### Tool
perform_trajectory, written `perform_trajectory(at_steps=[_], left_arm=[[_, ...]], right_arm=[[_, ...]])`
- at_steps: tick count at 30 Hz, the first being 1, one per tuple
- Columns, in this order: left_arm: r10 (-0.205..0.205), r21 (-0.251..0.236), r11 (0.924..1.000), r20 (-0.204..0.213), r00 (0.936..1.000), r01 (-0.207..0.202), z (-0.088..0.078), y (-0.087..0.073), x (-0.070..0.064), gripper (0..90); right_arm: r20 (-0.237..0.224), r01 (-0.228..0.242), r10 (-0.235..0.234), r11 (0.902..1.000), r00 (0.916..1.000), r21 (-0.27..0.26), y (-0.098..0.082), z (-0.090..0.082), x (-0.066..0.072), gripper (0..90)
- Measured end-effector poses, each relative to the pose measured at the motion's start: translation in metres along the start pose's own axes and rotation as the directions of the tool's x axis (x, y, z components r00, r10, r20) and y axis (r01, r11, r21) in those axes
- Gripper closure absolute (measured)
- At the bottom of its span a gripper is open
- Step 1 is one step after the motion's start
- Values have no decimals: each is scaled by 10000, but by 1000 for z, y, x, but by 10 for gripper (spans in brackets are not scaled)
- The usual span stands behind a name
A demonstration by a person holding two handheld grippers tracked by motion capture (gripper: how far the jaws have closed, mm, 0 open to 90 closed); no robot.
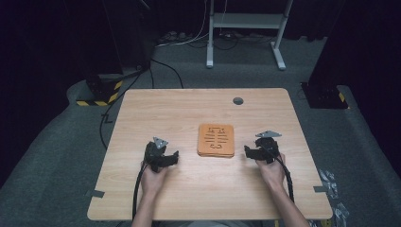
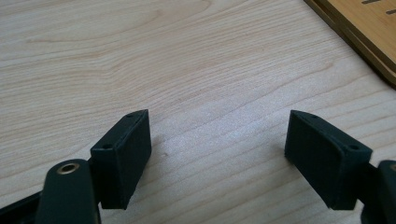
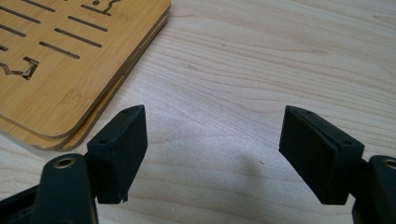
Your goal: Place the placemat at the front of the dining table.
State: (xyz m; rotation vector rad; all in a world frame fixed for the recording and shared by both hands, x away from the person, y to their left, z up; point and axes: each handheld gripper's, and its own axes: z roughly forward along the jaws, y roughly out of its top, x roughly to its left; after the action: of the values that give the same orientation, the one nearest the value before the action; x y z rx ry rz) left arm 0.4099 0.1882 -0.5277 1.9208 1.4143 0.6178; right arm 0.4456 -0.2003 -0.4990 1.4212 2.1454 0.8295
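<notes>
Both grippers, left and right, jaws spread wide, empty, flanking wooden boards.

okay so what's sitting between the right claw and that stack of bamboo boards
Nothing: bare table separates the open right claw from the bamboo boards. The right gripper view shows this best, and the high view agrees.

Open tool over bare table

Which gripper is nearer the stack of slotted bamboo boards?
Right. The right gripper sits just off the right edge of the bamboo boards, jaws open. The left gripper lies farther off to their left, also open with bare table between.
</notes>
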Motion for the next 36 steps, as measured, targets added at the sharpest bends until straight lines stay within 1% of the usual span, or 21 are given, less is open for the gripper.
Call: perform_trajectory(at_steps=[1,2,3,4,8,10,15,16,18,19,23,26,28,33,35,36], left_arm=[[1,-2,10000,1,10000,-1,0,0,0,227],[2,-2,10000,2,10000,-2,0,0,0,227],[2,-1,10000,0,10000,-2,0,0,0,227],[1,-2,10000,0,10000,-1,0,0,0,227],[3,-1,10000,2,10000,-3,0,0,0,227],[4,-2,10000,2,10000,-4,0,0,0,227],[5,-1,10000,1,10000,-5,0,0,0,227],[1,-1,10000,1,10000,-1,0,0,0,227],[2,-2,10000,3,10000,-2,0,0,0,227],[3,-2,10000,1,10000,-3,0,0,0,227],[2,-2,10000,2,10000,-2,0,0,0,227],[5,-1,10000,2,10000,-5,0,0,0,227],[5,-2,10000,2,10000,-5,0,0,0,227],[5,-2,10000,3,10000,-5,0,0,0,227],[6,0,10000,4,10000,-6,0,0,0,227],[3,-3,10000,3,10000,-3,0,0,0,227]], right_arm=[[58,-57,57,10000,10000,-39,1,1,0,234],[-10,-10,10,10000,10000,-5,2,2,-1,232],[-69,-127,127,9999,9999,46,3,2,-1,232],[-132,-134,135,9999,9998,52,4,1,-1,232],[-181,-56,54,9999,9998,-139,10,0,1,232],[-304,-179,171,9995,9994,-258,13,-2,1,232],[-350,-170,161,9995,9993,-258,20,-3,0,238],[-408,-95,85,9997,9991,-230,22,-3,-1,246],[-478,-124,112,9996,9988,-260,22,-3,-1,262],[-532,-179,170,9997,9984,-166,22,-3,0,262],[-495,-176,169,9998,9986,-136,22,-1,0,263],[-540,-264,249,9992,9982,-284,24,-1,-1,266],[-558,-298,287,9994,9980,-197,25,-1,-1,266],[-566,-200,183,9994,9982,-290,30,-4,3,268],[-543,-85,66,9993,9985,-355,32,-4,4,268],[-552,-116,97,9994,9984,-333,33,-4,4,268]])
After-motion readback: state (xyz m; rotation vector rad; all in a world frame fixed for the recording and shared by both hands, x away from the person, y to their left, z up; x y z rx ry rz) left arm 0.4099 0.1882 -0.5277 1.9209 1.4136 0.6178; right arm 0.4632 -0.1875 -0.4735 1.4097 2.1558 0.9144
